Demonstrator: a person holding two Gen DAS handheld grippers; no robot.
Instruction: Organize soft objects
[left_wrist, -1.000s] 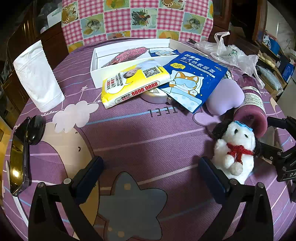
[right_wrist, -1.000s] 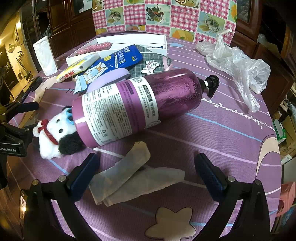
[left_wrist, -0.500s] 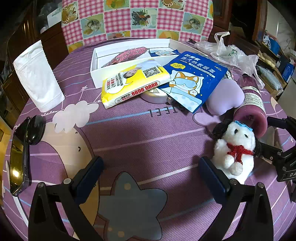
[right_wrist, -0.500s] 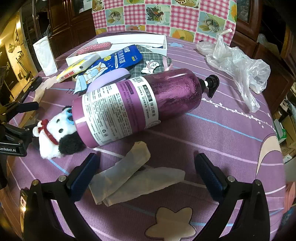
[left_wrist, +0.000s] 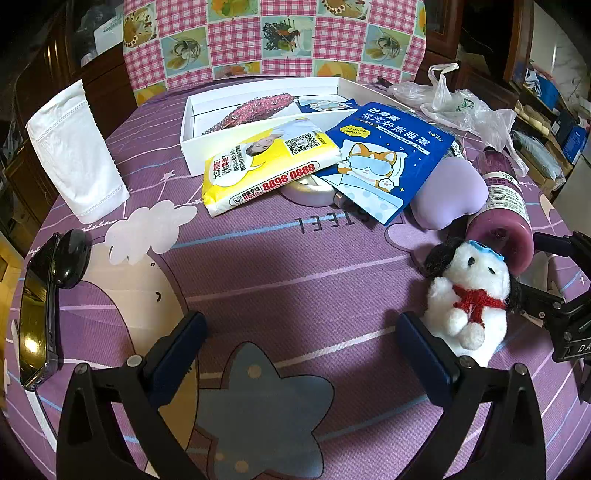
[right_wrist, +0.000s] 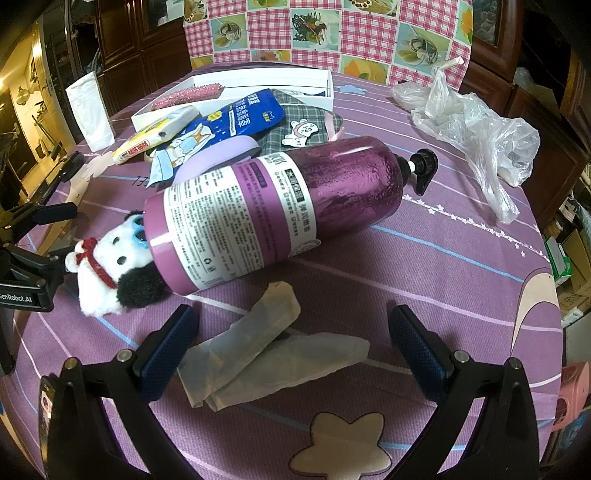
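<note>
1. Left gripper (left_wrist: 301, 345) and right gripper (right_wrist: 291, 338): jaws apart, empty; no pick begun.
2. Plush dog (left_wrist: 467, 291) lies against the purple bottle (right_wrist: 273, 210) base.
3. Next, probably: left gripper shifts toward the bottle, straddles dog, then clamps.

One plush dog (left_wrist: 468, 291). One purple pump bottle (right_wrist: 273, 208). One yellow tissue pack (left_wrist: 267, 168). One blue eye-mask packet (left_wrist: 384, 155). One lilac cushion (left_wrist: 448, 194). One white box (left_wrist: 258, 107). One white fabric sleeve (left_wrist: 75, 151). One pair of sunglasses (left_wrist: 44, 295). One crumpled plastic bag (right_wrist: 476, 129). One pale wrapper (right_wrist: 266, 349). One plaid cloth (right_wrist: 299, 122). Two grippers: left (left_wrist: 301, 352), right (right_wrist: 291, 339).
</note>
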